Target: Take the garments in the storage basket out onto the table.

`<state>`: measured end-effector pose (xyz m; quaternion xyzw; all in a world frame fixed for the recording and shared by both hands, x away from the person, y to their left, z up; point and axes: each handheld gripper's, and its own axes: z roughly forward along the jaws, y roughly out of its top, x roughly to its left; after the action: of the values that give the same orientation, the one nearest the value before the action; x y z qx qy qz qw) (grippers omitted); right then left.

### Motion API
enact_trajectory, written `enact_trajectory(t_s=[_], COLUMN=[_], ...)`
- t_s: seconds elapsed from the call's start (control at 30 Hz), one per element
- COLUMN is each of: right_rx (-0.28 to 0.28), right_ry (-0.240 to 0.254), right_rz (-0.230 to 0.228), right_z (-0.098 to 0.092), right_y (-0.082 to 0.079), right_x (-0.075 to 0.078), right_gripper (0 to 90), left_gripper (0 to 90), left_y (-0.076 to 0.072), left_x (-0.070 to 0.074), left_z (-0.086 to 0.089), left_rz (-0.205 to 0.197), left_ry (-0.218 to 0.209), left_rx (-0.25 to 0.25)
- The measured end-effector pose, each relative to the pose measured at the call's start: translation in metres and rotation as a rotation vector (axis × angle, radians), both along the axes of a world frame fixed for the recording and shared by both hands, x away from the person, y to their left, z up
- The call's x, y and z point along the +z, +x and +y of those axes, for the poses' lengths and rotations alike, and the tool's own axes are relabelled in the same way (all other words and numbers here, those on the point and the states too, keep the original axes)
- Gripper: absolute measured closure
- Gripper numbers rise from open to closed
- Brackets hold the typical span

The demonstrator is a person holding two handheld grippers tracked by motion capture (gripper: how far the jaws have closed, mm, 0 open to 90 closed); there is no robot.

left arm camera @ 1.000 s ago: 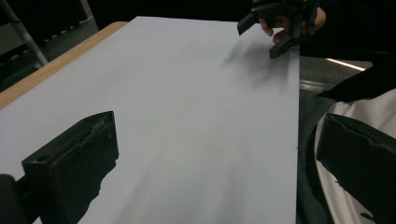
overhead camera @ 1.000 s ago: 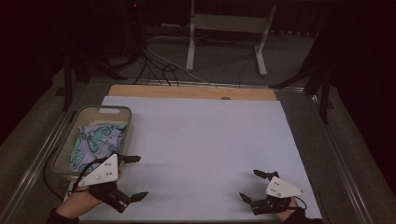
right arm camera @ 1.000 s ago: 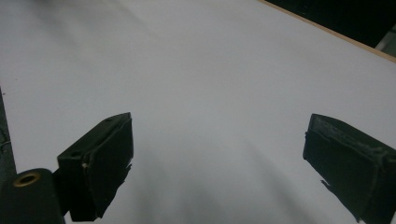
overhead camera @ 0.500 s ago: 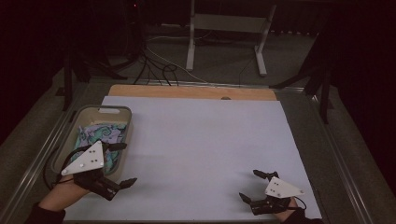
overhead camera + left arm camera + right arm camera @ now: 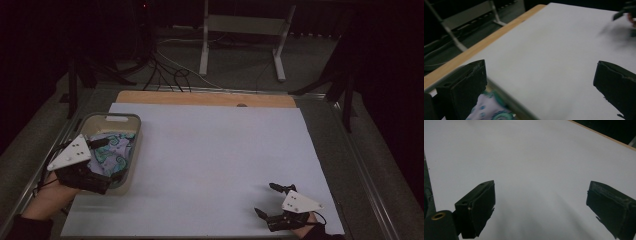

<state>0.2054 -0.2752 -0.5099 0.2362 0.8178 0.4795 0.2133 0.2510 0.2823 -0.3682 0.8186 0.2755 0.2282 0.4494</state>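
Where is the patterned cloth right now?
In the high view, the patterned cloth lies inside the grey bin at the table's left edge, under the left gripper.

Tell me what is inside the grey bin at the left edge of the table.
The grey bin holds a patterned cloth in white, purple and teal. The left tool, open above it, covers part; whatever lies beneath the cloth is hidden.

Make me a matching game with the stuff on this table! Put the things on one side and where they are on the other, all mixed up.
Things:
1. patterned cloth
2. grey bin
3. right gripper
4. left gripper

Places:
A. open, low over the white table cover at its near right corner
B. at the table's left edge
C. open, over the bin
D. bunched inside the bin

Pairs: 1-D, 2-B, 3-A, 4-C
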Motion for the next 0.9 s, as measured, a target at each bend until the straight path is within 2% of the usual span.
enact_trajectory(t_s=[0.1,0.17,0.2,0.33,0.4,0.57,0.63,0.73,0.8,0.9], right_rx=[0.002,0.002,0.000,0.005,0.005,0.006,0.008,0.009,0.010,0.012], right_ry=[0.000,-0.001,-0.003,-0.006,-0.005,-0.005,-0.009,-0.014,-0.012,-0.009], right_rz=[0.000,-0.002,0.001,-0.007,-0.005,-0.001,0.001,-0.001,0.003,0.001], right_z=[0.000,0.001,0.001,0.001,0.001,0.002,0.002,0.002,0.002,0.003], right_y=[0.000,0.000,0.000,0.000,0.000,0.000,-0.001,0.000,-0.001,-0.001], right_x=[0.000,0.000,0.000,0.000,0.000,0.000,0.000,0.000,0.000,-0.001], right_gripper=[8.9,8.9,8.9,8.9,8.9,8.9,8.9,8.9,8.9,8.9], left_gripper=[0.0,0.0,0.0,0.0,0.0,0.0,0.0,0.0,0.0,0.0], left_y=[0.006,0.008,0.013,0.021,0.026,0.039,0.043,0.049,0.054,0.060], left_x=[0.000,-0.001,-0.004,-0.012,-0.018,-0.032,-0.036,-0.042,-0.045,-0.049], left_z=[0.011,0.014,0.019,0.027,0.030,0.037,0.037,0.039,0.042,0.045], left_rz=[-0.004,-0.001,0.012,0.041,0.051,0.112,0.128,0.150,0.176,0.208], left_ry=[0.001,0.007,0.017,0.015,0.032,0.026,0.039,0.037,0.031,0.044], left_rx=[0.077,0.093,0.140,0.205,0.252,0.326,0.354,0.398,0.414,0.443])
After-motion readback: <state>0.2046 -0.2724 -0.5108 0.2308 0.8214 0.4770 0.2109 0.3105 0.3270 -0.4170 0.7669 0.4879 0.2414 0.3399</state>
